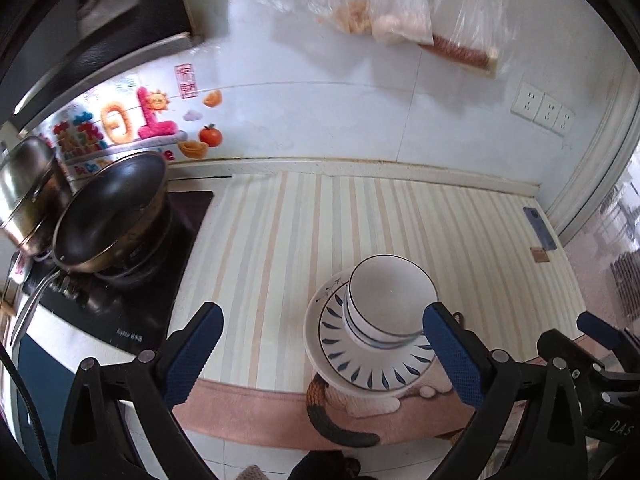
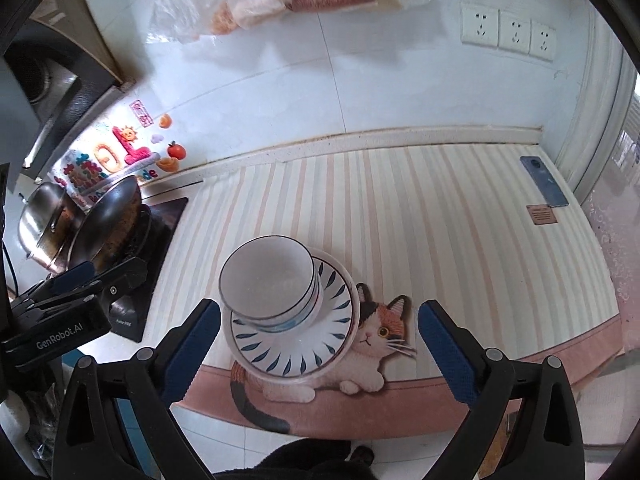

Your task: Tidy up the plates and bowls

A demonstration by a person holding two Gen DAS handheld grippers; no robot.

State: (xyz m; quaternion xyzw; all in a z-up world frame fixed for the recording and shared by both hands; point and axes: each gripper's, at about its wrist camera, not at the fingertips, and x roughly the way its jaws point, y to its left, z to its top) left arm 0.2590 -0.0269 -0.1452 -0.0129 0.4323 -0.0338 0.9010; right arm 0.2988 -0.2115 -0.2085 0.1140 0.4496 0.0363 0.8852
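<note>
White bowls with dark rims [image 1: 390, 294] [image 2: 268, 280] stand nested on a white plate with blue leaf marks [image 1: 356, 362] [image 2: 296, 344], and that plate rests on a wider white plate [image 1: 314, 344]. The stack sits near the front of the striped mat, over a cat picture. My left gripper [image 1: 324, 344] is open and held above and in front of the stack, nothing between its fingers. My right gripper [image 2: 320, 340] is open as well, clear of the stack. In the left wrist view the right gripper [image 1: 592, 344] shows at the right edge; in the right wrist view the left gripper [image 2: 80, 280] shows at the left.
A dark wok [image 1: 112, 216] [image 2: 108, 220] and a steel pot [image 1: 28, 196] [image 2: 44, 216] stand on the hob at left. A phone [image 1: 540, 228] [image 2: 544, 182] and a small brown card [image 2: 541, 214] lie at the mat's far right. Plastic bags [image 1: 384, 4] hang on the tiled wall beside sockets [image 2: 508, 32].
</note>
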